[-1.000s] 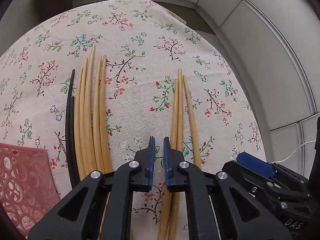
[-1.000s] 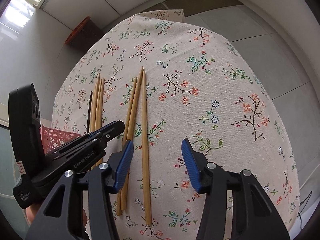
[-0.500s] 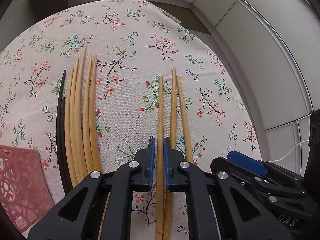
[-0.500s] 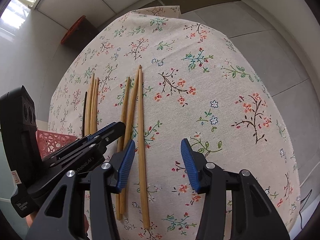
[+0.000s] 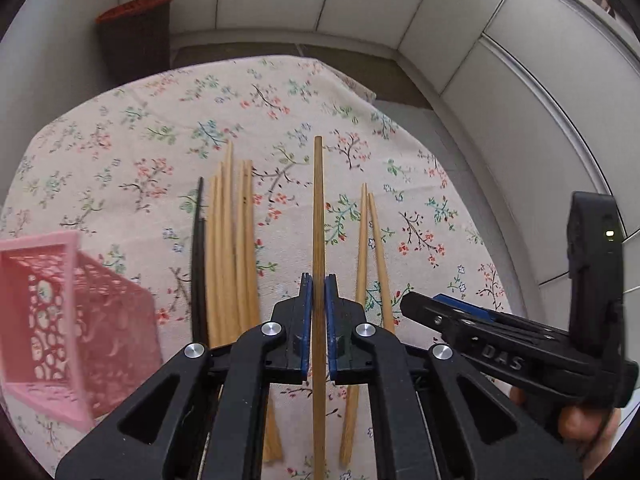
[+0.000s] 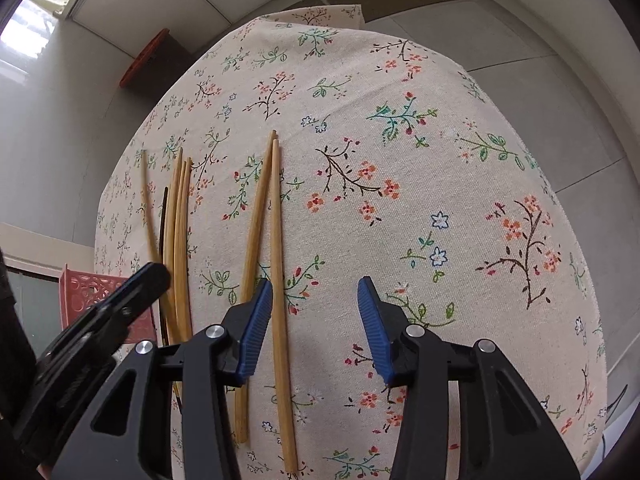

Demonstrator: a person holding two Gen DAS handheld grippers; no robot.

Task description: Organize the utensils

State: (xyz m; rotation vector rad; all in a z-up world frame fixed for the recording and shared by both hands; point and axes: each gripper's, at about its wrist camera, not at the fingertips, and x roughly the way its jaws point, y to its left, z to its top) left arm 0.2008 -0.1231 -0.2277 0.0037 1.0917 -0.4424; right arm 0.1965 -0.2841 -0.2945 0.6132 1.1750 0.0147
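Blue pads of the left gripper (image 5: 319, 292) squeeze one wooden chopstick (image 5: 318, 216), held up off the flowery tablecloth (image 5: 132, 120). Just to its right, two chopsticks (image 5: 370, 240) lie on the cloth. To its left lies a bunch of wooden chopsticks (image 5: 232, 240) with a black chopstick (image 5: 198, 240) beside it, near the pink basket (image 5: 60, 312). The right gripper (image 6: 316, 320) is spread wide, holding nothing, over the cloth. Far back stands a brown bin (image 5: 136, 36).

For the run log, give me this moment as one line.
left gripper: shut on bamboo chopstick, lifted | right gripper: open, empty | two chopsticks on tablecloth
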